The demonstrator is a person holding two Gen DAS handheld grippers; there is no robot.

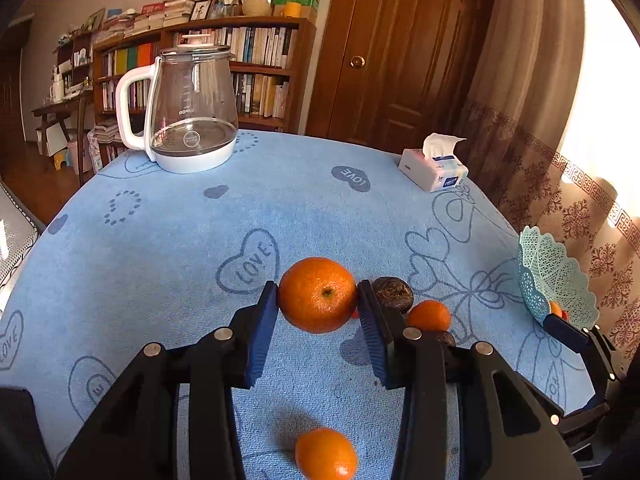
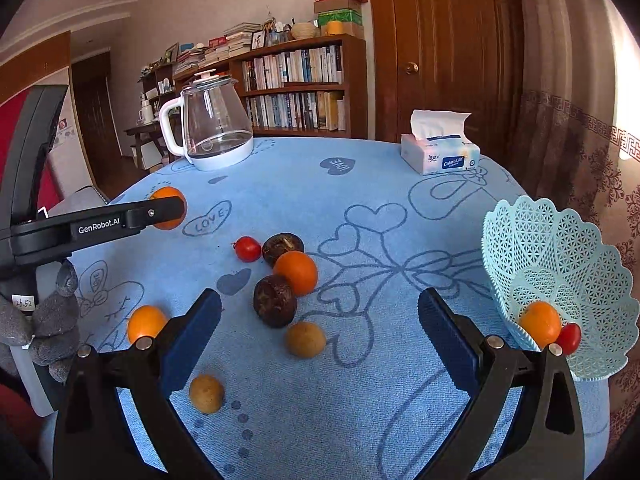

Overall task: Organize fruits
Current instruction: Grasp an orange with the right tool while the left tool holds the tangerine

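In the left wrist view my left gripper (image 1: 318,300) is shut on an orange (image 1: 318,294), lifted off the blue tablecloth. In the right wrist view the same orange (image 2: 168,208) hangs at the far left. My right gripper (image 2: 320,308) stands open and empty above loose fruit: an orange (image 2: 296,272), two dark round fruits (image 2: 275,300), a cherry tomato (image 2: 247,249), two brown fruits (image 2: 305,338) and another orange (image 2: 146,322). The light blue lattice basket (image 2: 560,248) at the right holds an orange (image 2: 540,322) and a cherry tomato (image 2: 570,338).
A glass kettle (image 2: 216,128) stands at the table's far left and a tissue pack (image 2: 440,156) at the far right. A grey gloved hand (image 2: 52,320) holds the left gripper. Curtains hang just beyond the basket, and a bookshelf and a door stand behind the table.
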